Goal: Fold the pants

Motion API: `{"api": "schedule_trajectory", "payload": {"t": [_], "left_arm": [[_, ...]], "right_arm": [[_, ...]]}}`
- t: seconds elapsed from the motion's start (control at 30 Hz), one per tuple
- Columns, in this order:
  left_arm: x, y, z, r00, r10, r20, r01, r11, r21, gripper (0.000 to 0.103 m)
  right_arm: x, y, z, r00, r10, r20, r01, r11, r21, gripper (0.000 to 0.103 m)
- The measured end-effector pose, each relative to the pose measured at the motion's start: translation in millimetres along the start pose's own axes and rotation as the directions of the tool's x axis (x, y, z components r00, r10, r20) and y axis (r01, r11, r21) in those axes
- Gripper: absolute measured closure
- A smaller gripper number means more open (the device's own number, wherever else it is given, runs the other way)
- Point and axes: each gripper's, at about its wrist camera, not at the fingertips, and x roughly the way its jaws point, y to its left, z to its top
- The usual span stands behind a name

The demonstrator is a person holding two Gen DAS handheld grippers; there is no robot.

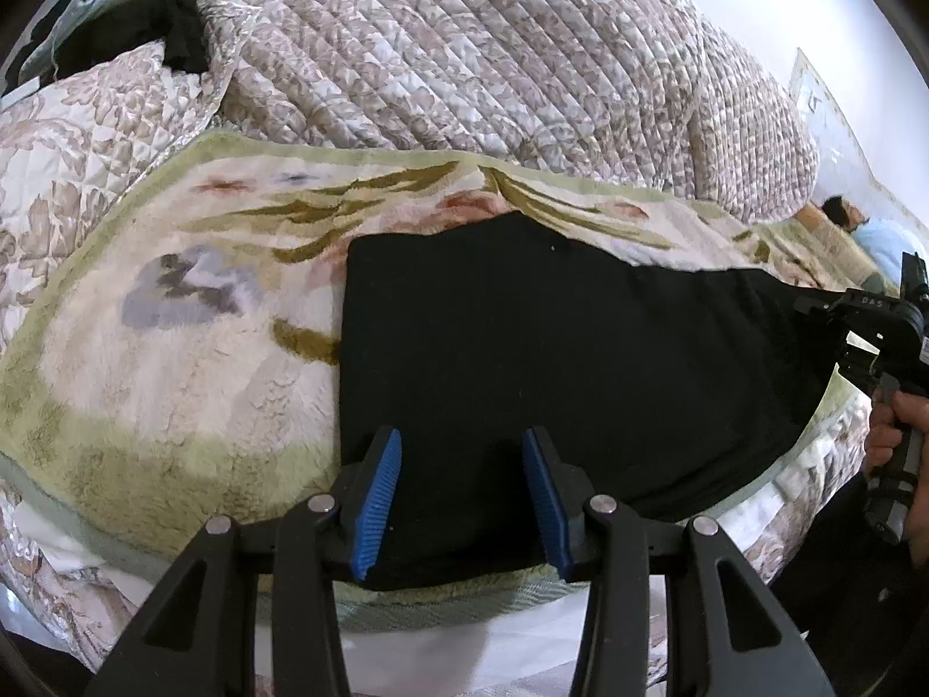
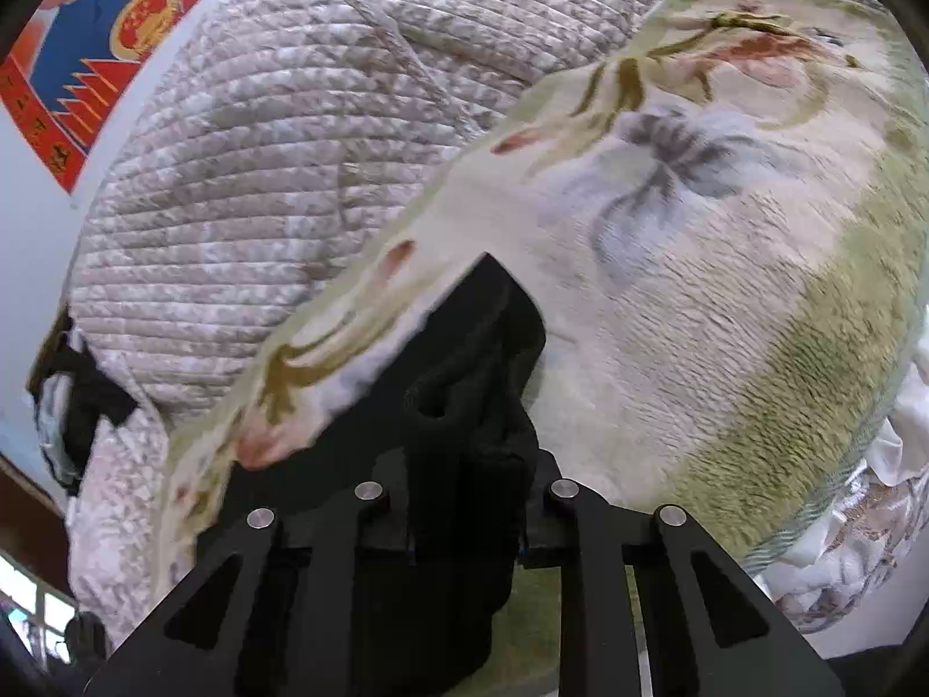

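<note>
Black pants [image 1: 569, 372] lie spread flat on a floral fleece blanket [image 1: 174, 383] on the bed. My left gripper [image 1: 461, 499] is open, its blue pads [image 1: 377, 499] straddling the pants' near edge, nothing held. My right gripper [image 1: 865, 337] shows at the far right of the left wrist view, at the pants' right end. In the right wrist view the right gripper [image 2: 467, 464] is shut on a bunched wad of the black pants [image 2: 482, 360], lifted above the blanket [image 2: 697, 267]; the cloth hides its fingers.
A quilted patterned comforter [image 1: 464, 46] is piled behind the blanket. Dark clothes [image 1: 174, 29] lie at the back left. A person in light blue [image 1: 877, 238] lies at the far right. A red and blue poster [image 2: 87, 58] hangs on the wall.
</note>
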Motion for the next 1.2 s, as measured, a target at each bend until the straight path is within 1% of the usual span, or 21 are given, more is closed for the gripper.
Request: {"api": "schedule_trajectory", "payload": {"t": [0.1, 0.2, 0.27, 0.37, 0.43, 0.5, 0.53, 0.57, 0.63, 0.67, 0.7, 0.73, 0.8, 0.83, 0.97, 1.1, 1.13, 1.2], "left_arm": [[-6.5, 8.4, 3.4, 1.0, 0.008, 0.021, -0.008, 0.999, -0.032, 0.057], [-13.2, 20.8, 9.0, 0.999, 0.024, 0.047, -0.021, 0.997, -0.076, 0.057], [-16.2, 29.3, 11.7, 0.998, 0.034, 0.056, -0.028, 0.994, -0.105, 0.057], [-21.4, 40.2, 13.8, 0.996, 0.056, 0.07, -0.046, 0.989, -0.14, 0.057], [-26.4, 48.9, 14.9, 0.994, 0.075, 0.082, -0.06, 0.984, -0.166, 0.057], [-31.3, 58.7, 15.8, 0.991, 0.091, 0.093, -0.072, 0.978, -0.197, 0.057], [-33.5, 64.1, 15.9, 0.99, 0.1, 0.098, -0.078, 0.974, -0.212, 0.057], [-35.5, 68.9, 15.5, 0.989, 0.109, 0.101, -0.084, 0.971, -0.225, 0.057], [-37.8, 78.3, 15.0, 0.987, 0.124, 0.1, -0.096, 0.964, -0.249, 0.057], [-38.8, 81.7, 13.9, 0.987, 0.128, 0.099, -0.098, 0.961, -0.258, 0.057], [-39.8, 85.1, 12.4, 0.986, 0.132, 0.097, -0.102, 0.958, -0.267, 0.057], [-40.0, 87.8, 11.5, 0.986, 0.136, 0.095, -0.106, 0.956, -0.273, 0.057], [-41.4, 92.3, 9.3, 0.986, 0.139, 0.093, -0.108, 0.954, -0.279, 0.057], [-41.2, 94.4, 8.5, 0.986, 0.141, 0.091, -0.11, 0.953, -0.283, 0.057], [-41.9, 99.8, 7.1, 0.987, 0.138, 0.087, -0.106, 0.947, -0.304, 0.057], [-42.0, 97.4, 8.6, 0.986, 0.137, 0.091, -0.105, 0.95, -0.296, 0.057], [-42.4, 97.4, 8.3, 0.986, 0.14, 0.092, -0.107, 0.95, -0.295, 0.057], [-42.2, 99.4, 7.7, 0.985, 0.145, 0.089, -0.112, 0.947, -0.3, 0.057]], "right_arm": [[-8.8, 26.4, 5.5, 0.998, 0.062, 0.006, -0.062, 0.997, -0.049, 0.083], [-14.8, 65.1, 4.1, 0.993, 0.12, 0.0, -0.119, 0.985, -0.128, 0.083], [-15.7, 96.2, -1.6, 0.986, 0.166, -0.02, -0.166, 0.968, -0.186, 0.083], [-13.3, 142.4, -15.3, 0.971, 0.229, -0.067, -0.238, 0.93, -0.279, 0.083], [-7.1, 173.2, -31.4, 0.956, 0.267, -0.121, -0.293, 0.894, -0.338, 0.083], [0.1, 191.4, -48.8, 0.945, 0.28, -0.167, -0.323, 0.867, -0.379, 0.083], [10.0, 202.6, -62.5, 0.933, 0.29, -0.214, -0.354, 0.849, -0.393, 0.083], [17.7, 207.1, -71.2, 0.924, 0.294, -0.247, -0.373, 0.839, -0.396, 0.083], [44.5, 216.9, -101.4, 0.897, 0.274, -0.348, -0.408, 0.816, -0.409, 0.083], [53.6, 218.3, -112.7, 0.884, 0.269, -0.382, -0.423, 0.807, -0.412, 0.083], [63.2, 219.9, -125.6, 0.874, 0.249, -0.417, -0.429, 0.799, -0.421, 0.083], [71.6, 220.8, -138.3, 0.87, 0.217, -0.442, -0.421, 0.793, -0.439, 0.083], [76.8, 221.2, -152.3, 0.873, 0.189, -0.449, -0.409, 0.786, -0.464, 0.083], [74.4, 223.5, -153.8, 0.881, 0.183, -0.436, -0.4, 0.78, -0.481, 0.083], [60.4, 231.0, -148.2, 0.904, 0.181, -0.388, -0.377, 0.766, -0.521, 0.083], [65.4, 232.6, -165.4, 0.904, 0.141, -0.404, -0.362, 0.756, -0.546, 0.083], [63.9, 233.1, -169.4, 0.908, 0.14, -0.395, -0.358, 0.75, -0.556, 0.083], [63.6, 235.4, -170.6, 0.91, 0.141, -0.391, -0.358, 0.744, -0.565, 0.083]]}}
